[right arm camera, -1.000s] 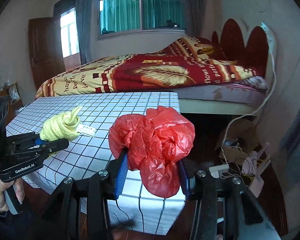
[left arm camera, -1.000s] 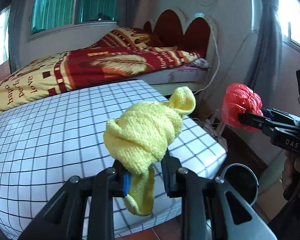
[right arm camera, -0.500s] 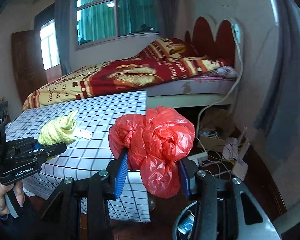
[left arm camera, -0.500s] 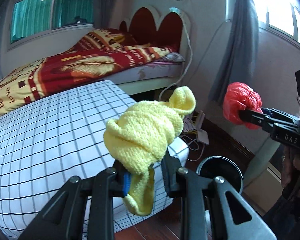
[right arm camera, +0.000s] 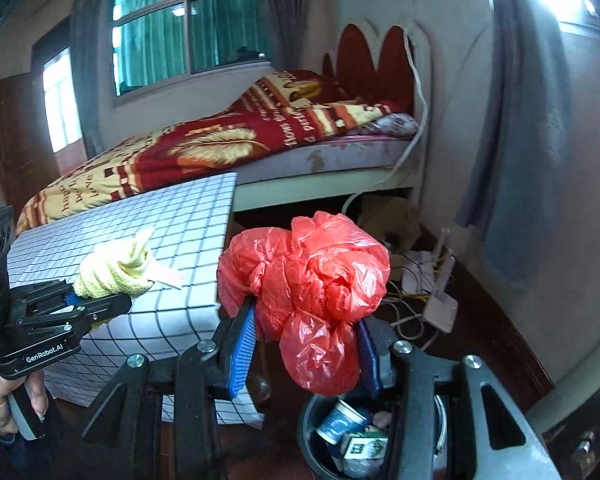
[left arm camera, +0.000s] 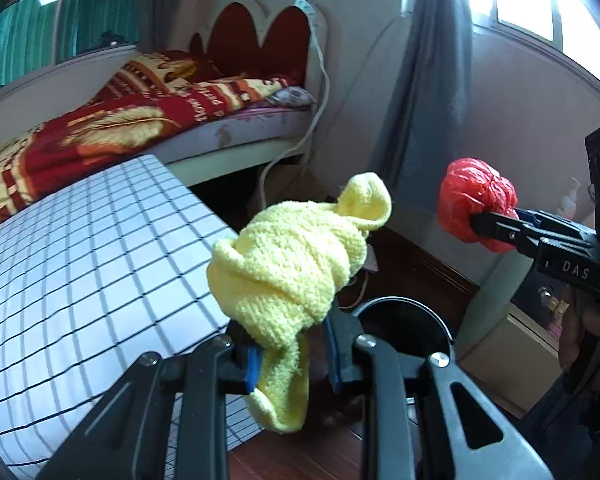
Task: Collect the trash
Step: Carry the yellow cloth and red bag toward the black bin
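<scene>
Both pickups done: left gripper (left arm camera: 290, 354) clamps the yellow cloth (left arm camera: 296, 256), right gripper (right arm camera: 304, 344) pinches the red bag (right arm camera: 308, 280), bin (right arm camera: 312, 432) just below, only the drops remain.

Bin mouth reachable from above, tight at the sides.
Trash bin (right arm camera: 380, 440) sits on the floor between the checked table's (right arm camera: 148, 240) corner and the wall; its mouth is uncovered, already part-filled. Cables and a router (right arm camera: 440, 304) clutter the floor behind it.
</scene>
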Available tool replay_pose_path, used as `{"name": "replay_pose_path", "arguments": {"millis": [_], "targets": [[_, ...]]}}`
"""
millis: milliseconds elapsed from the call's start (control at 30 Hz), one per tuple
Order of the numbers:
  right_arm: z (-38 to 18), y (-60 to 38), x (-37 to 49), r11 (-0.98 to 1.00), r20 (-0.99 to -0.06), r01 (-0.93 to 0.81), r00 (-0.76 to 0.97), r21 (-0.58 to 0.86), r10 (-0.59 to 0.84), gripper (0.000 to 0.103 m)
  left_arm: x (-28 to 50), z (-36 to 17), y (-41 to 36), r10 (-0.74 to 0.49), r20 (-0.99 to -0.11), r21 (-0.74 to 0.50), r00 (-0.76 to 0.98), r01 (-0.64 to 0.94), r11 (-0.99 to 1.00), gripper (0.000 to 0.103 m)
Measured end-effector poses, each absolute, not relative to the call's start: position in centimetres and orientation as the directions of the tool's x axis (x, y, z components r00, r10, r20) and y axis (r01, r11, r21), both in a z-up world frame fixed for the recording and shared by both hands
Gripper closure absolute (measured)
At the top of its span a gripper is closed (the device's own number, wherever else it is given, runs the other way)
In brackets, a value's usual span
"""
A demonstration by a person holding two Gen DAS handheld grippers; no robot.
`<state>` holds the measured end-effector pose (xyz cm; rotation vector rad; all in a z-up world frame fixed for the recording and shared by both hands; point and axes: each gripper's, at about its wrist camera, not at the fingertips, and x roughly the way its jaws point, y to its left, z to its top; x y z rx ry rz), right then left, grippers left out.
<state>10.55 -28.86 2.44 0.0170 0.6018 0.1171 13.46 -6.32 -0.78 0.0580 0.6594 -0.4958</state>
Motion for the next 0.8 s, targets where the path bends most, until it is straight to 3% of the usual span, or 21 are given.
{"name": "replay_pose_path", "arguments": {"millis": [800], "targets": [[-2.9, -39.6, 5.8, 0.994, -0.662, 0.1, 0.748, 0.044, -0.046, 0.056, 13.0, -5.9, -17.6, -0.524, -0.701, -0.131, 0.485, 0.634, 0.762, 0.076]]}}
